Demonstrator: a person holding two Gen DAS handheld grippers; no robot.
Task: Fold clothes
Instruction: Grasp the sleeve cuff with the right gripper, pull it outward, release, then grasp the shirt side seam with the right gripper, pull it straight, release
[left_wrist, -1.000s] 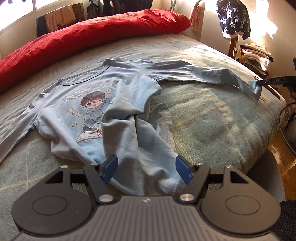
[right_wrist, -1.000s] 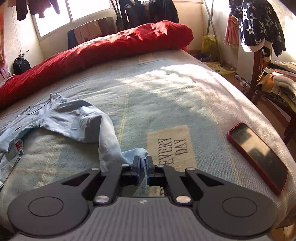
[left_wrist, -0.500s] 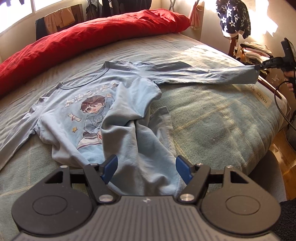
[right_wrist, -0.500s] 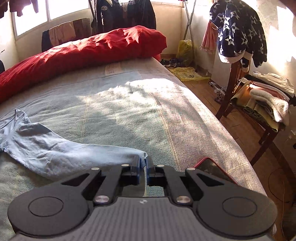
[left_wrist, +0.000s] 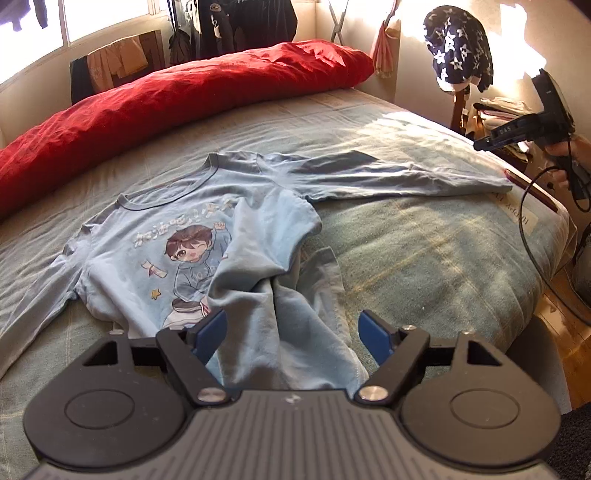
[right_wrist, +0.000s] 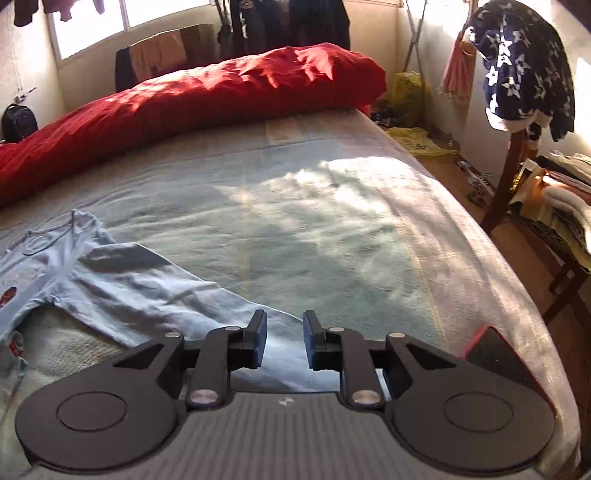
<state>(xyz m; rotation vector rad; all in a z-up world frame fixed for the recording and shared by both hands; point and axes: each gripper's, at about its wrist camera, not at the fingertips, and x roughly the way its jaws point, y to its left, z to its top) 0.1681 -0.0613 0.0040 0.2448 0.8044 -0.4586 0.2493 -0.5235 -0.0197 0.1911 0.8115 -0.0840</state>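
A light blue long-sleeved shirt with a cartoon print lies face up on the bed, its lower part bunched and folded over itself. My left gripper hovers over that bunched hem. Its jaws are opening wide, with cloth lying between them but not pinched. One sleeve stretches flat toward the bed's right edge. In the right wrist view my right gripper sits just above the sleeve end. Its jaws are opening and the pads are clear of the cloth. The left wrist view shows the right gripper raised beyond the cuff, held by a hand.
A red duvet runs along the far side of the bed. A red-cased phone lies near the bed's right edge. Beyond that edge are a chair draped with a star-patterned garment, stacked folded clothes and wooden floor.
The right gripper drew the sleeve out straight toward the bed's right edge, then opened, let the cuff go and lifted off. The left gripper's jaws spread a little wider.
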